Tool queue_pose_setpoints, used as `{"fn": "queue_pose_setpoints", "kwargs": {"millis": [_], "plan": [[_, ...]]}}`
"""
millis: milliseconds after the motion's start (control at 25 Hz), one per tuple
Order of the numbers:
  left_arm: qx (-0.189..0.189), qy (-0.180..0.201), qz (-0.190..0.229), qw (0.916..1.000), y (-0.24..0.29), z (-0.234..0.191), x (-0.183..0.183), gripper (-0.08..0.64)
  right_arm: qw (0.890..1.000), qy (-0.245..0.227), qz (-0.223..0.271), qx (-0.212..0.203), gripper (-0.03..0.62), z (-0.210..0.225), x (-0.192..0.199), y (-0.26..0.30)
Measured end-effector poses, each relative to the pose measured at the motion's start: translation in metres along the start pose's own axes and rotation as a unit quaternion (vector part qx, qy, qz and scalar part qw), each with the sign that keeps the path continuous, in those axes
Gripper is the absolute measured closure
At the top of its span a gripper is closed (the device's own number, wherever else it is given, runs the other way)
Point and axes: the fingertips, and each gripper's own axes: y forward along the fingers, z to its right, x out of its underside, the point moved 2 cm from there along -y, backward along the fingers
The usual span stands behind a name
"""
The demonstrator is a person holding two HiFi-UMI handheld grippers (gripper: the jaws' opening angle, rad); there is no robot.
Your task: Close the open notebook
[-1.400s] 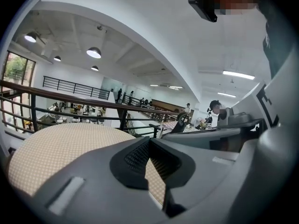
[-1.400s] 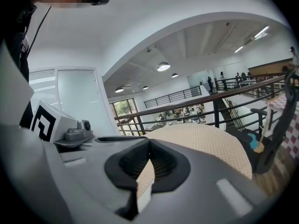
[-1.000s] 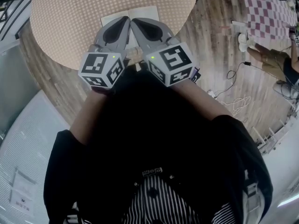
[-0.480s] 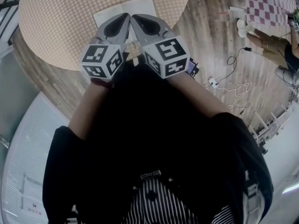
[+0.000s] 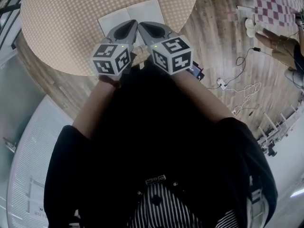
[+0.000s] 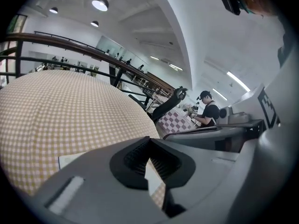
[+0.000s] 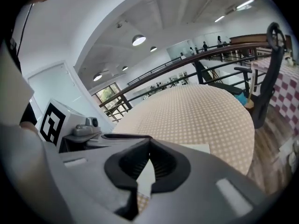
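The open notebook [image 5: 132,12] lies flat, white pages up, near the front edge of a round table [image 5: 61,27] covered in a tan checked cloth. Both grippers hover side by side over its near edge, tips almost touching each other. My left gripper [image 5: 131,23] is shut with nothing in it, and so is my right gripper [image 5: 142,25]. In the left gripper view the jaws of my left gripper [image 6: 149,141] meet at the tip, with a strip of the notebook's page [image 6: 70,158] beyond them. The right gripper view shows my right gripper [image 7: 149,142] the same, and the notebook's corner [image 7: 196,148].
Wooden floor surrounds the table. Cables and a power strip [image 5: 237,96] lie on the floor at right, near a pink checked table [image 5: 275,4]. A black chair [image 7: 268,78] stands beside the round table. A person [image 6: 209,113] stands far off; a railing [image 6: 70,43] runs behind.
Both grippers have sunk toward the table together, their marker cubes looking smaller now. They stay shut and side by side over the notebook's near edge. The notebook has not moved.
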Motion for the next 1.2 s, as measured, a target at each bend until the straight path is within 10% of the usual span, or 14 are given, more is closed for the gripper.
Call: {"fn": "queue_pose_setpoints", "kwargs": {"millis": [520,760,1200], "plan": [[0.022,0.042,-0.069,0.9965,0.035,-0.006,0.042,0.560,0.999,-0.006,-0.037,0.014,0.589,0.043,0.035,0.021],[0.023,0.033,-0.091,0.9950,0.038,-0.019,0.056,0.560,0.991,0.035,-0.123,0.029,0.415,0.093,0.091,0.054],[0.014,0.095,-0.147,0.9844,0.057,-0.041,0.085,0.560,0.979,0.050,-0.178,0.082,0.324,0.148,0.138,0.070]]}}
